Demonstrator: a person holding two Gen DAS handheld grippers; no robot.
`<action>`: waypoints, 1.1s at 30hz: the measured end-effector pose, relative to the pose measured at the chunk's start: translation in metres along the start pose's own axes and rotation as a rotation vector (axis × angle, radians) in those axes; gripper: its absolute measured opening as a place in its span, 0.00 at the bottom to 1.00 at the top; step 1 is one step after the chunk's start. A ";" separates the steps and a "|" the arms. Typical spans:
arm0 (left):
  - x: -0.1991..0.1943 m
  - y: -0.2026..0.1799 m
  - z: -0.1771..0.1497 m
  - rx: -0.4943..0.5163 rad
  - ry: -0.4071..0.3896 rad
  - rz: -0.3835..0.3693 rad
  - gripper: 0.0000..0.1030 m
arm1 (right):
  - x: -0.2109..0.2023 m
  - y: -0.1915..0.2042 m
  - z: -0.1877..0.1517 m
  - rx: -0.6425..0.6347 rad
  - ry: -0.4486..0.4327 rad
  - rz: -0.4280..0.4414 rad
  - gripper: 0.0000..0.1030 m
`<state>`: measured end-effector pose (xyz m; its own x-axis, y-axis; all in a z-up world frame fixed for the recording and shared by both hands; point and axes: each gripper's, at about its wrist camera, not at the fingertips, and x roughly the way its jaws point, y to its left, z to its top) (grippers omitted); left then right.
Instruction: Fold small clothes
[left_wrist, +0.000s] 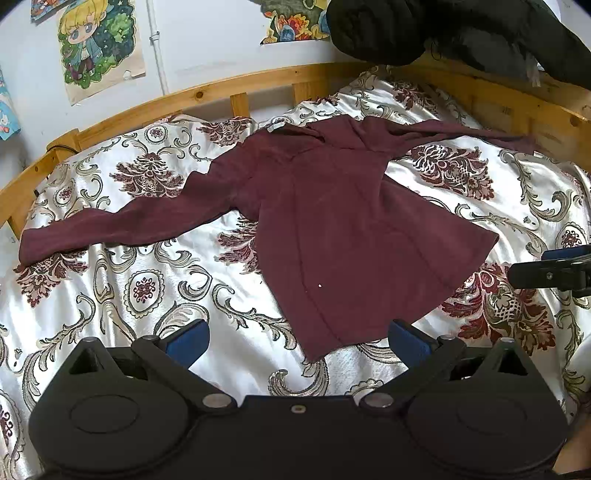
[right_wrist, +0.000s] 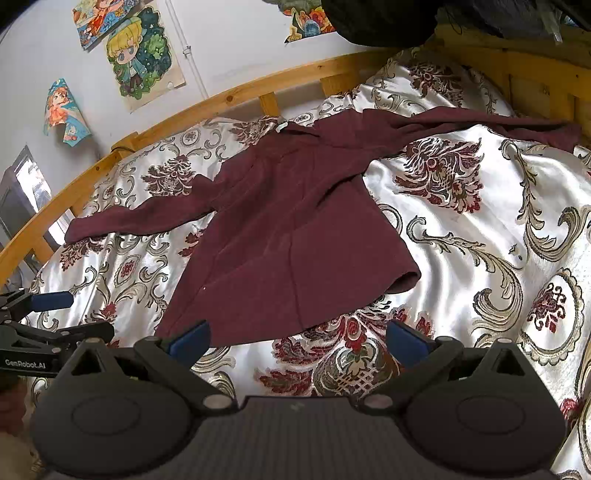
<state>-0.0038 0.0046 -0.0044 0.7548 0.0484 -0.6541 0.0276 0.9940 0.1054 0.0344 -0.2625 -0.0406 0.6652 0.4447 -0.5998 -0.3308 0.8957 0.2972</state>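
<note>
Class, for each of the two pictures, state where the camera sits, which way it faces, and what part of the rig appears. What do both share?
Left wrist: on the left gripper, low over the bedspread, facing the maroon top and wall; the right gripper shows at the right edge.
Right wrist: on the right gripper, facing the same way; the left gripper shows at the left edge.
Shared: top, bedspread, wooden rail, cartoon poster.

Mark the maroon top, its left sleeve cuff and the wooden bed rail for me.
maroon top (left_wrist: 343, 229), left wrist view, middle of the body panel.
left sleeve cuff (left_wrist: 33, 247), left wrist view, end of the outstretched sleeve.
wooden bed rail (right_wrist: 236, 92), right wrist view, curved top bar.
</note>
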 end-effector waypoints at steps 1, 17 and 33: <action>0.000 0.000 0.000 0.003 0.002 0.003 1.00 | 0.000 0.000 0.000 0.001 0.001 0.001 1.00; 0.031 -0.003 0.025 0.165 0.223 0.245 1.00 | -0.009 -0.007 0.006 0.051 0.009 -0.086 1.00; 0.026 0.008 0.181 0.228 0.328 0.381 1.00 | -0.015 -0.033 0.042 0.188 -0.040 -0.114 1.00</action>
<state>0.1343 -0.0043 0.1151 0.4968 0.4647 -0.7329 -0.0386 0.8555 0.5163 0.0639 -0.2986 -0.0104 0.7184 0.3367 -0.6087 -0.1239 0.9230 0.3643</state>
